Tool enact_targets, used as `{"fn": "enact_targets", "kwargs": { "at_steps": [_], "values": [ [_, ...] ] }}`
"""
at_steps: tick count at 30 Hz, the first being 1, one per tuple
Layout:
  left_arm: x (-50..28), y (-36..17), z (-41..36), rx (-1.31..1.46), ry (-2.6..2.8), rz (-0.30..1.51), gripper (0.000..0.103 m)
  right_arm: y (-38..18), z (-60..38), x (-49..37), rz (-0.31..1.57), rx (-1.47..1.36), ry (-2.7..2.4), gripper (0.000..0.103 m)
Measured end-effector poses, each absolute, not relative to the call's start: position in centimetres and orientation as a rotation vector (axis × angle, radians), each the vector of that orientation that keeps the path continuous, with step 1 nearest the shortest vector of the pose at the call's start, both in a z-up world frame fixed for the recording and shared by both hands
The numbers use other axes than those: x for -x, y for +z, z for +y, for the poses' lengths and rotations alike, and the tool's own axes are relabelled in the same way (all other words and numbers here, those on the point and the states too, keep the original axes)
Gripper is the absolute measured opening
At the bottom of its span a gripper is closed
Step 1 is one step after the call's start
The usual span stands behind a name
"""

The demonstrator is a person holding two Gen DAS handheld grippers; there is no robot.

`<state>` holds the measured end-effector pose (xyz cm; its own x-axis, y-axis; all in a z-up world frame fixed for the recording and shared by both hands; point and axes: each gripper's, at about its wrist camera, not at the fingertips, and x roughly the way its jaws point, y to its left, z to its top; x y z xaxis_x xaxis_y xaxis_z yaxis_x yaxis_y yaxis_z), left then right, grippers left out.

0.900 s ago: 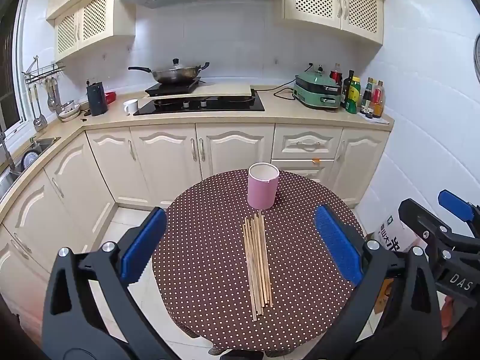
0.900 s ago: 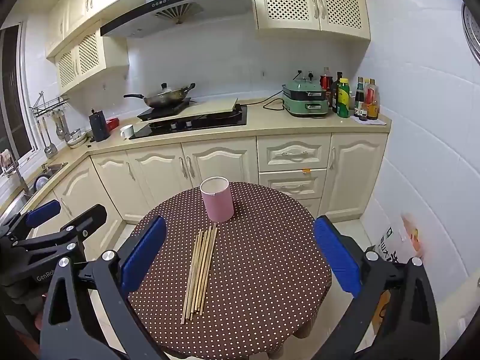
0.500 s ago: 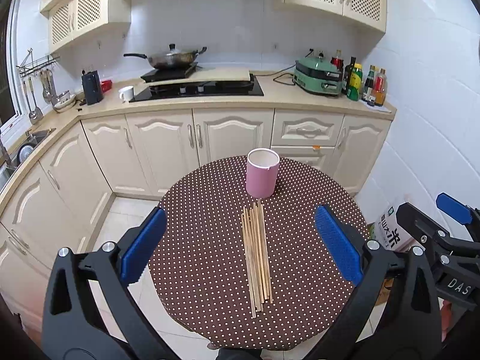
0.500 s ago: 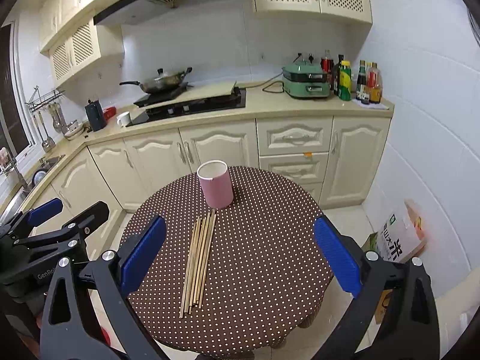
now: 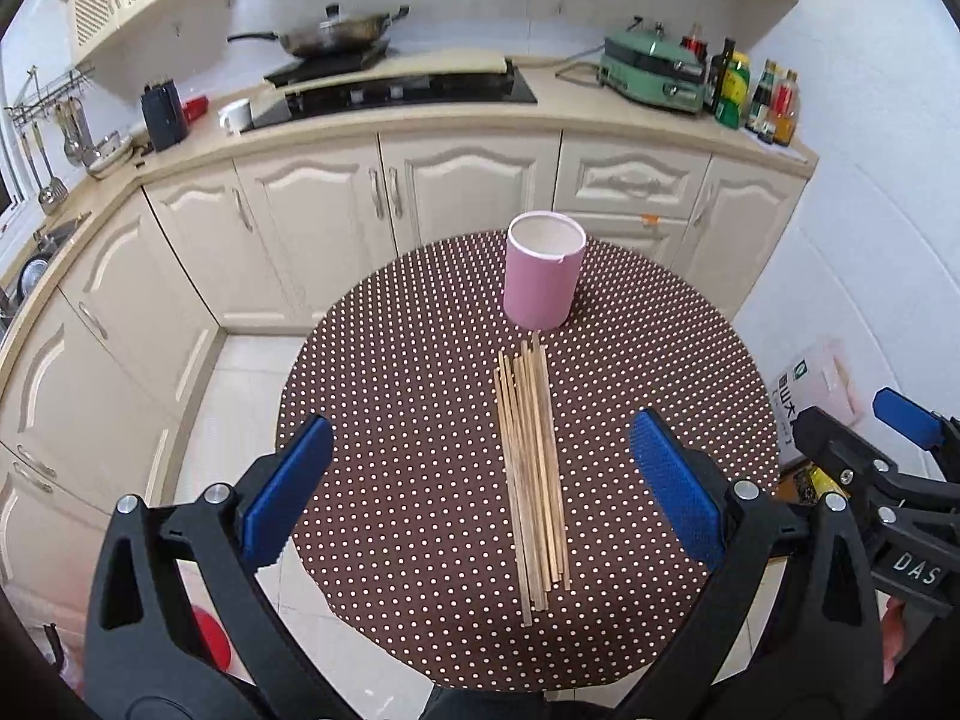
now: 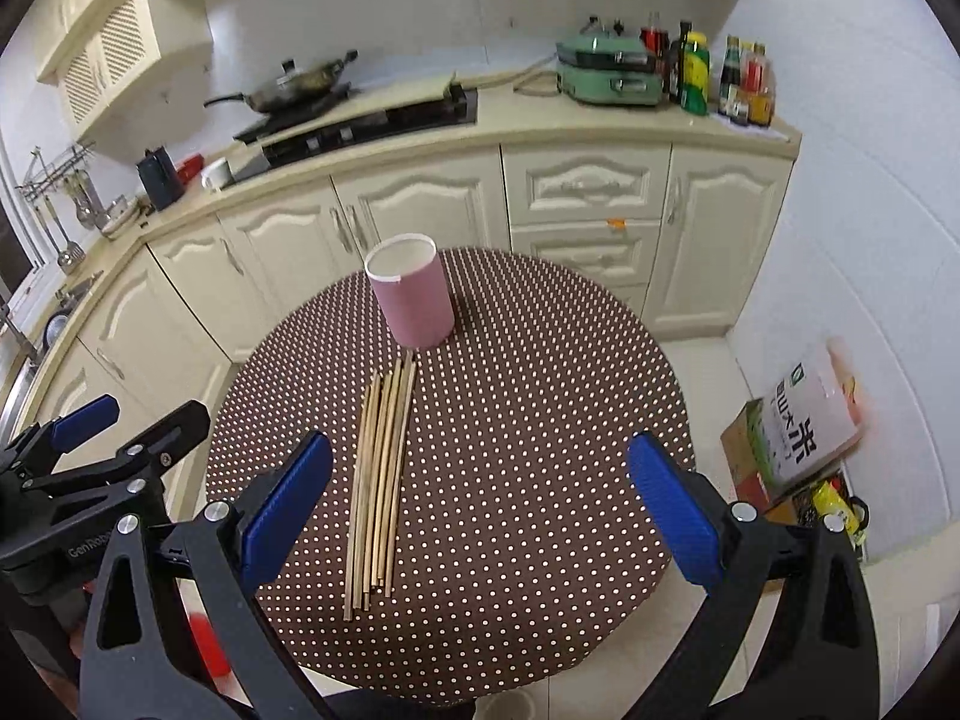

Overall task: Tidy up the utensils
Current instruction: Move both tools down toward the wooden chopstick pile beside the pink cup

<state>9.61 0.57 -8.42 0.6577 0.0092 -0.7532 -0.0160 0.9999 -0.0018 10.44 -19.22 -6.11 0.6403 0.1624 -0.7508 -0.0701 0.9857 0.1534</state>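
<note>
Several wooden chopsticks [image 5: 531,468] lie side by side in a bundle on the round brown polka-dot table [image 5: 390,420]; they also show in the right wrist view [image 6: 379,480]. An empty pink cylindrical holder [image 5: 543,278] stands upright just beyond their far ends, also in the right wrist view [image 6: 411,299]. My left gripper [image 5: 480,480] is open and empty, held above the table's near side. My right gripper [image 6: 480,492] is open and empty, to the right of the chopsticks. Each gripper shows at the edge of the other's view.
The table [image 6: 540,420] stands in a kitchen with cream cabinets [image 5: 420,192] behind it. The counter holds a wok [image 5: 336,39], a green appliance [image 5: 654,75] and bottles [image 5: 756,96]. A rice bag [image 6: 804,420] and box sit on the floor at right.
Both grippers have tilted down and moved closer to the table. The chopsticks and holder look larger in both views and have not moved on the table. Both grippers stay open.
</note>
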Motion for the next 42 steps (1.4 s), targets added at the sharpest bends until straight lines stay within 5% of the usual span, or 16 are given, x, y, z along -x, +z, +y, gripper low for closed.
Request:
{"fn": "enact_targets", "kwargs": {
  "at_steps": [28,42],
  "values": [
    [-20.6,-25.8,4.8,0.052,-0.048,1.337,0.097,-21.0,-14.7,-21.2,1.336,0.008,0.096,0.094],
    [-21.3,-29.1,5.6,0.082,-0.085,1.411,0.097,-25.3,-13.1,-23.7,1.433,-0.002,0.129,0.084]
  ]
}}
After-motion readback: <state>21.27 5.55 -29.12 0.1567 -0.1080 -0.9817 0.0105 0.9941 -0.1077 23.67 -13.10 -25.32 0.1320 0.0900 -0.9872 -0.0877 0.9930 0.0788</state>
